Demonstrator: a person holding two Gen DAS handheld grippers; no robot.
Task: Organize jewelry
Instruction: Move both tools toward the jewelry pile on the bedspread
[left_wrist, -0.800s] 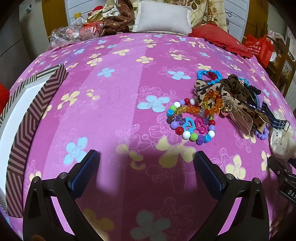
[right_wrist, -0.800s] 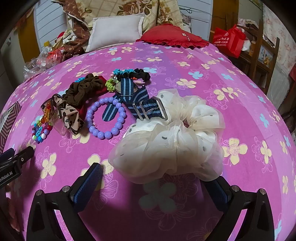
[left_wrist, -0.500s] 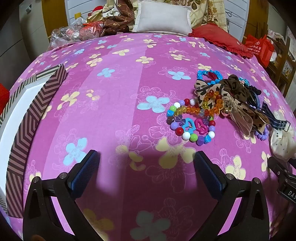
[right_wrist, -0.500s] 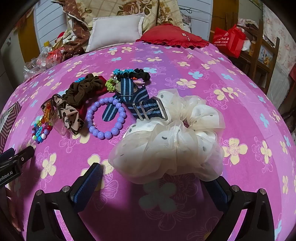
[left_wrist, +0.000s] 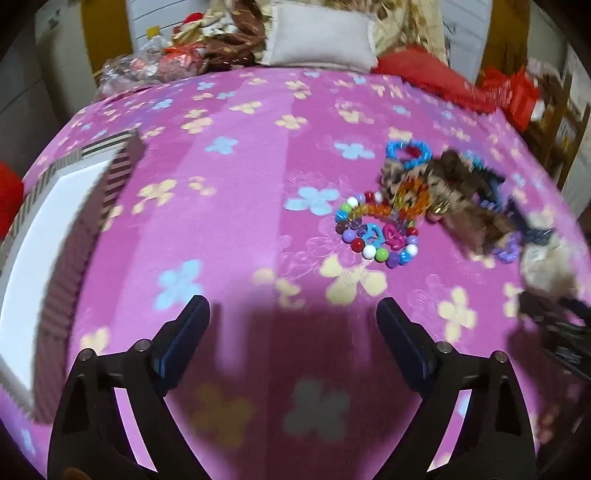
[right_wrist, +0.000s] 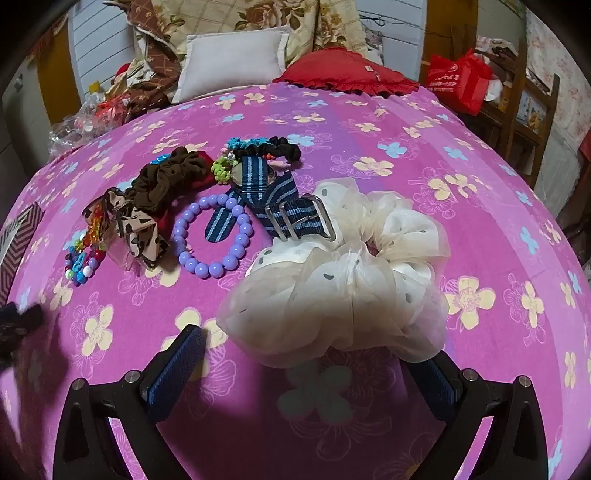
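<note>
1. Left wrist view: the left hand-held gripper (left_wrist: 291, 325) hangs low over the pink flower-print bed cover (left_wrist: 229, 221) with its two blue-padded fingers (left_wrist: 184, 332) wide apart and nothing between them. The picture is smeared, so fine detail is lost.
2. At the left edge lies the shallow box with a brown zigzag-striped rim and white inside (left_wrist: 48, 229). I judge it the intended home for the pieces, which would explain why this gripper sits between box and pile.
3. Ahead and to the right lies the multicoloured plastic bead bracelet (left_wrist: 376, 236), the nearest piece, touching the blurred leopard-print fabric bow (left_wrist: 461, 206) behind it.
4. Right wrist view: the right hand-held gripper (right_wrist: 306, 354) is likewise spread and empty, its fingers flanking the near edge of the cream dotted organza scrunchie (right_wrist: 343, 284). That spacing suits a bulky, soft item, likely its first pick.
5. Behind, lying in a loose heap: the navy-and-light-blue striped fabric watch strap (right_wrist: 280, 206) resting against the scrunchie, the lilac round-bead bracelet (right_wrist: 214, 236) just left of it, and the dark brown fabric scrunchie (right_wrist: 166, 181) further left.
</note>
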